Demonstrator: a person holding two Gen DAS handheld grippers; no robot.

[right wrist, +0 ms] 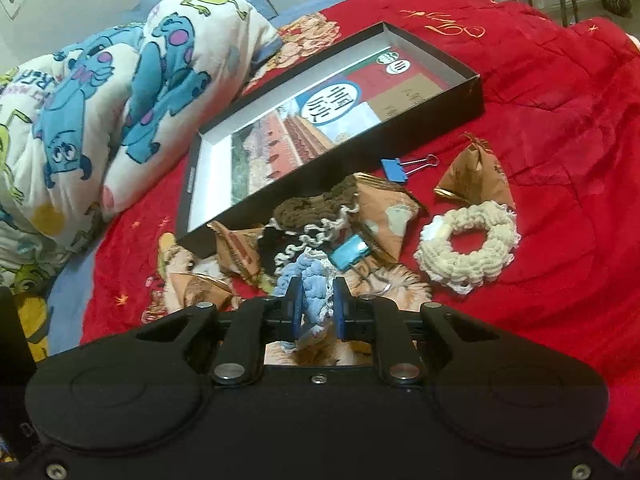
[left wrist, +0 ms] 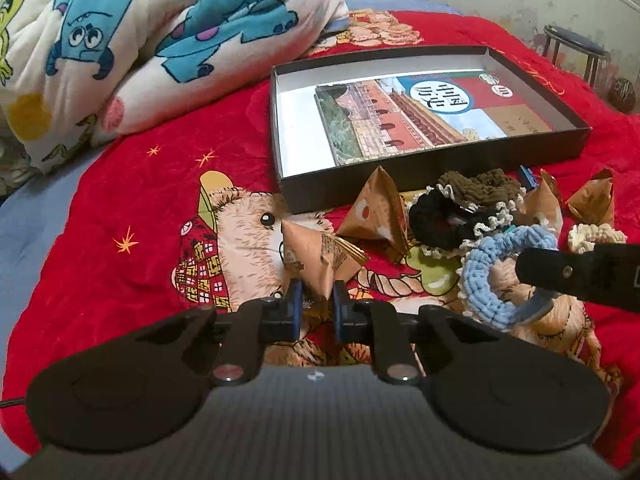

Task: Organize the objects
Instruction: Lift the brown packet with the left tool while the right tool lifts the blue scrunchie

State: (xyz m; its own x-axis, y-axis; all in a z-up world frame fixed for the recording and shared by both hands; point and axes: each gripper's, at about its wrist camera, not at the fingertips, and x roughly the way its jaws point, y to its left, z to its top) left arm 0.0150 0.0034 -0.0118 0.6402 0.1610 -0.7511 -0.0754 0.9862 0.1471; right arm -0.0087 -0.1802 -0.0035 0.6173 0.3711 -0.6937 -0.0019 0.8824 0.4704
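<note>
- Left gripper (left wrist: 317, 300) was clamped on the near corner of a brown pyramid packet (left wrist: 316, 256). Jaws were nearly together, with the blue pads pinching the foil tip. A corner grip made sense, since that was the only thin edge the packet offered.
- Right gripper (right wrist: 317, 306) was closed tight on the blue crochet scrunchie (right wrist: 314, 280). The yarn bunched between the pads, and its soft loop let the jaws squeeze almost shut.
- In the left wrist view the right tool came in from the right edge, with the blue scrunchie hanging off its tip just beside the pile.
- The open black box (left wrist: 568, 142) sat on the red blanket (left wrist: 140, 200) just behind the clutter. It already held a picture book (left wrist: 400, 120) flat on the bottom, so it was probably the bin for the loose items.
- Still loose in front of the box: the dark and brown scrunchies (right wrist: 304, 208), more brown packets (right wrist: 476, 176), a cream scrunchie (right wrist: 468, 248) off to the right and a blue binder clip (right wrist: 394, 170) near the box wall.
- Both held items were still low over the blanket, next to the pile and not over the box.
- One item per hand looked like a paired pick, so the next move would be to carry both to the box.
- The cartoon quilt (left wrist: 140, 40) was bunched at the left, clear of the work.
</note>
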